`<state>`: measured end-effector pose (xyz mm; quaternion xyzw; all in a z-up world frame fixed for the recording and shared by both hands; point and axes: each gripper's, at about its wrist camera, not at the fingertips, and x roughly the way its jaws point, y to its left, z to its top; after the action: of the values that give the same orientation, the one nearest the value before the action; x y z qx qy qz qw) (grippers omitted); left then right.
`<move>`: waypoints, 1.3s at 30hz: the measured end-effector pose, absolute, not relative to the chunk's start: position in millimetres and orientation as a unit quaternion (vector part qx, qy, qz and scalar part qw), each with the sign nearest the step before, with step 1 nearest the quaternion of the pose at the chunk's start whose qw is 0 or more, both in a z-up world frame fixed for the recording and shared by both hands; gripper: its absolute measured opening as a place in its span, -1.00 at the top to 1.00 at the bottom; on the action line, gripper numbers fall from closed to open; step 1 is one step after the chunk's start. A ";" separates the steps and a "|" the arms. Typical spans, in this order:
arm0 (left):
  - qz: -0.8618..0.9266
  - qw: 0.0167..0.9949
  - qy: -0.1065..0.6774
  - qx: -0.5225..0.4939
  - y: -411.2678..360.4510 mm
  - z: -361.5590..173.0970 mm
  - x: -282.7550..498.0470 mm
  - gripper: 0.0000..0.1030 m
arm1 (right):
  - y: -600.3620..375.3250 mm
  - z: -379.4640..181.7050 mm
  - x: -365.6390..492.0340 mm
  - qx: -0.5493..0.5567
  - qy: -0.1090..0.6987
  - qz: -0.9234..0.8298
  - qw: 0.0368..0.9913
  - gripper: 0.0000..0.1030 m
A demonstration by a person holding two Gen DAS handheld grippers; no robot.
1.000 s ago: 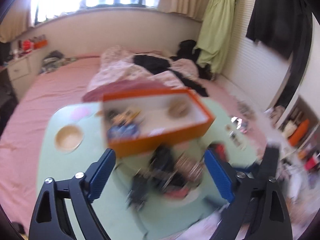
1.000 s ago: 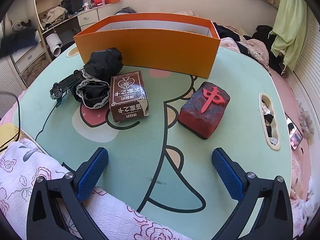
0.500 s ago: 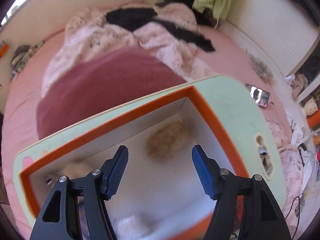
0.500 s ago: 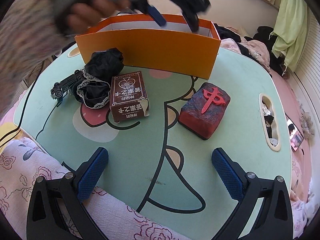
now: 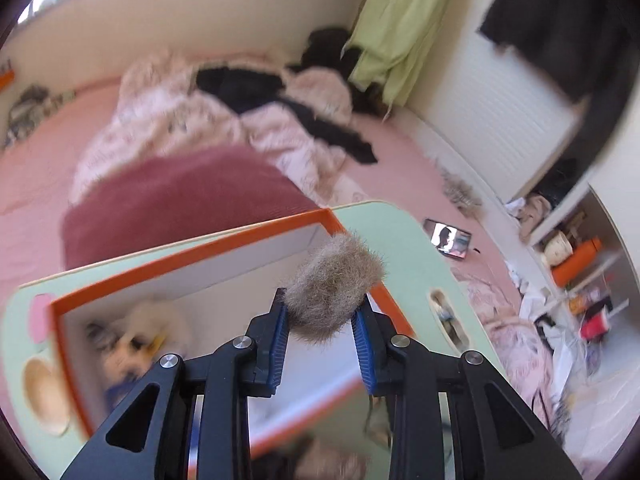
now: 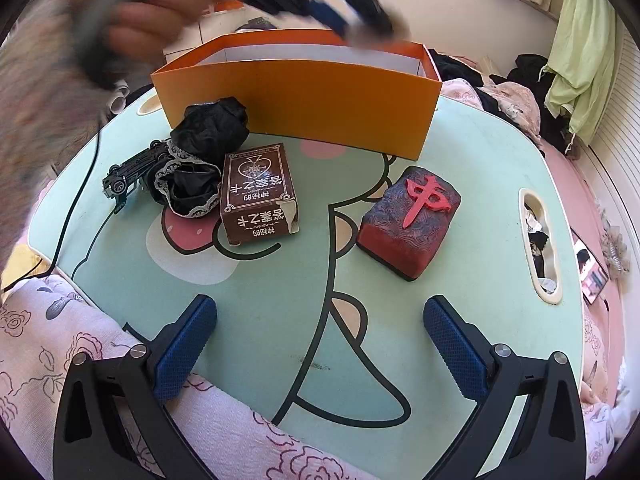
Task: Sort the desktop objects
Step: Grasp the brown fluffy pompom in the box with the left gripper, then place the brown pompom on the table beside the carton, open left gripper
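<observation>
My left gripper [image 5: 322,300] is shut on a grey-brown furry puff [image 5: 336,276], held above the right end of the orange box [image 5: 192,254]. The box holds blurred small items at its left end. In the right wrist view the same orange box [image 6: 304,108] stands at the back of the table, and the left gripper [image 6: 340,20] and a hand [image 6: 160,20] are a blur above it. My right gripper [image 6: 320,312] hangs open over the table's near edge, nothing between its fingers. Before it lie a brown card box [image 6: 258,194], a red mahjong-tile block [image 6: 408,220], a black lace cloth [image 6: 200,160] and a dark toy car [image 6: 128,176].
The green cartoon-printed table [image 6: 480,168] has a handle slot [image 6: 540,240] at its right edge. It stands on a pink bed with a floral quilt [image 6: 120,360] near me and a dark red cushion [image 5: 180,200] beyond. A phone [image 5: 448,238] lies on the bed.
The left gripper swung over the orange box, closed on the furry puff that lay inside and raised it toward the box's right end. The right gripper has not moved.
</observation>
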<state>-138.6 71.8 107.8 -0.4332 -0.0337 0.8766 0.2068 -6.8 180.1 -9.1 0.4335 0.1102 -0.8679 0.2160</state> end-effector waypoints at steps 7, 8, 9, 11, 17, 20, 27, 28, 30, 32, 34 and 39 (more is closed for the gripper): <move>0.888 0.174 0.020 -0.424 67.9 80.4 -71.7 0.43 | 180.2 -9.9 -7.9 0.434 0.111 -0.868 0.215 -0.99; 0.891 0.167 0.028 -0.422 69.2 73.5 -69.9 0.42 | 180.4 -9.7 -8.0 0.434 0.111 -0.868 0.215 -0.99; 0.889 0.173 0.025 -0.423 69.7 67.5 -69.4 0.42 | 180.4 -9.7 -8.1 0.434 0.111 -0.868 0.215 -0.99; 0.880 0.186 0.014 -0.437 70.4 57.6 -68.5 0.36 | 179.8 -9.7 -7.7 0.434 0.111 -0.868 0.215 -0.99; 0.892 0.168 0.033 -0.419 66.9 57.6 -52.7 -0.26 | 179.1 -9.5 -6.4 0.433 0.111 -0.868 0.215 -0.99; 0.900 0.164 0.008 -0.405 51.7 69.6 -36.3 -0.56 | 178.7 -9.6 -6.4 0.433 0.111 -0.868 0.215 -0.99; 0.917 0.039 0.043 -0.395 17.5 56.4 31.4 -0.95 | 179.2 -9.7 -6.6 0.433 0.111 -0.868 0.215 -0.99; 0.918 0.021 0.051 -0.394 14.3 51.7 37.8 -0.95 | 179.0 -9.8 -6.7 0.433 0.110 -0.868 0.215 -0.99; 0.916 0.009 0.054 -0.398 6.8 39.6 45.9 -0.95 | 179.2 -9.8 -6.6 0.433 0.111 -0.868 0.215 -1.00; 0.907 0.011 0.039 -0.419 -0.2 21.3 42.6 -0.95 | 179.2 -9.9 -7.0 0.433 0.111 -0.868 0.215 -0.99; 0.891 0.016 0.029 -0.453 0.1 -0.1 33.7 -0.95 | 179.8 -9.9 -7.1 0.433 0.111 -0.868 0.215 -0.99; 0.889 0.024 0.039 -0.455 4.3 -5.0 28.8 -1.00 | 179.4 -10.2 -6.7 0.432 0.112 -0.869 0.215 -1.00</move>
<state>28.8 4.3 -5.0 -0.4554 0.0389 0.8891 0.0236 -6.7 179.4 -10.2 0.4325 0.1117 -0.8686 0.2145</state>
